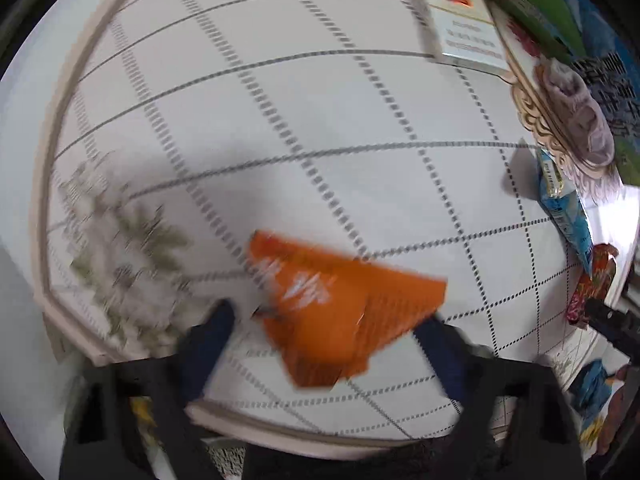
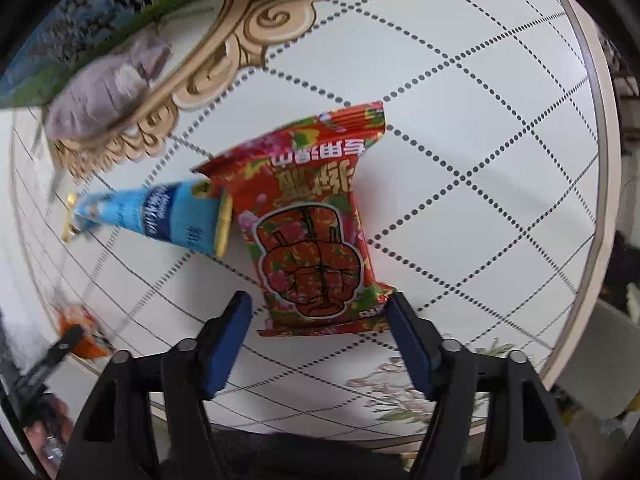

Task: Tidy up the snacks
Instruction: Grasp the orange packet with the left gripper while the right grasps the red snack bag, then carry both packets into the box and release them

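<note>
An orange snack packet (image 1: 340, 312) lies blurred on the white table, between the spread fingers of my left gripper (image 1: 328, 320), which is open around it. A red flowered packet (image 2: 316, 232) lies flat on the table in front of my right gripper (image 2: 320, 312), which is open, its blue pads at either side of the packet's near edge. A blue packet (image 2: 160, 216) lies just left of the red one, touching it. In the left wrist view the blue packet (image 1: 564, 208) and red packet (image 1: 592, 284) sit at the far right.
A purple-grey wrapped snack (image 2: 104, 88) rests on a gold ornamental mat (image 2: 256, 24) by green and blue boxes (image 1: 532, 4). A white box (image 1: 468, 36) stands at the back. The round table's rim (image 2: 604, 208) curves on the right, with a white chair (image 2: 600, 364) beyond.
</note>
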`<state>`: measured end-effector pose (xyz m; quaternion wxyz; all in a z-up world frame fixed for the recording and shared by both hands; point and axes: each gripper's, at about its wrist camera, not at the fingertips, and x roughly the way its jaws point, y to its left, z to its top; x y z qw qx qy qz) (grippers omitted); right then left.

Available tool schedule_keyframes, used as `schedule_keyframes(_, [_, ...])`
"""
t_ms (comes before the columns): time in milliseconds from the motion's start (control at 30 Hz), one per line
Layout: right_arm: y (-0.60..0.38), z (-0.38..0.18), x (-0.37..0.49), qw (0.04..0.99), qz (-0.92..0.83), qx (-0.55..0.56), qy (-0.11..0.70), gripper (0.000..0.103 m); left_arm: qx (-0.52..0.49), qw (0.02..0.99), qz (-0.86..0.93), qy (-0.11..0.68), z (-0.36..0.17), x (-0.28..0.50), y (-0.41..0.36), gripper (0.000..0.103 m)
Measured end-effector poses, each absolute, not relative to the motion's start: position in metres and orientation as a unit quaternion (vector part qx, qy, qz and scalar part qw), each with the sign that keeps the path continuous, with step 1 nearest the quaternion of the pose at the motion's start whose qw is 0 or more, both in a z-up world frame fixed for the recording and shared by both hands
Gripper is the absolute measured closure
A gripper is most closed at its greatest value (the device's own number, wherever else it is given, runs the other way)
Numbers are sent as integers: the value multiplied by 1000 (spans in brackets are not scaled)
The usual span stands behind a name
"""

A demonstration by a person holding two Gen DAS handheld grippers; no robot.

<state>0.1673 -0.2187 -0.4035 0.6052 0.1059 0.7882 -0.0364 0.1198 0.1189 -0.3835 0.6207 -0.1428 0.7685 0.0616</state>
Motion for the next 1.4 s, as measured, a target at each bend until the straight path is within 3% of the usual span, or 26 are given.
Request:
schedule_keyframes(67, [-218, -398, 173, 614, -51, 102, 781, 24, -122, 617, 47, 776, -392, 127, 112, 46])
schedule_keyframes(400, [-222, -421, 170, 611, -69, 105, 781, 23, -74, 632, 8, 771, -392, 172, 69, 52])
schedule_keyframes(467, [-221, -424, 164, 614, -81, 96, 779, 28, -57, 637, 4, 769, -392, 181, 58, 52])
schedule_keyframes(533, [-218, -422, 163, 618, -79, 92, 776, 48, -49, 640, 0, 767, -387, 185, 47, 53])
schedule_keyframes(733, [-224, -398, 159, 624, -88, 128, 766, 54, -37, 648, -23, 760, -366, 196, 30, 54])
schedule_keyframes(1133, [-221, -266, 161, 670, -15, 204, 714, 55, -85, 693, -93, 710, -250, 207, 17, 54])
schedule_keyframes(1400, [-199, -183, 235, 721, 37, 186, 667, 55, -73, 742, -142, 651, -152, 268, 0, 54])
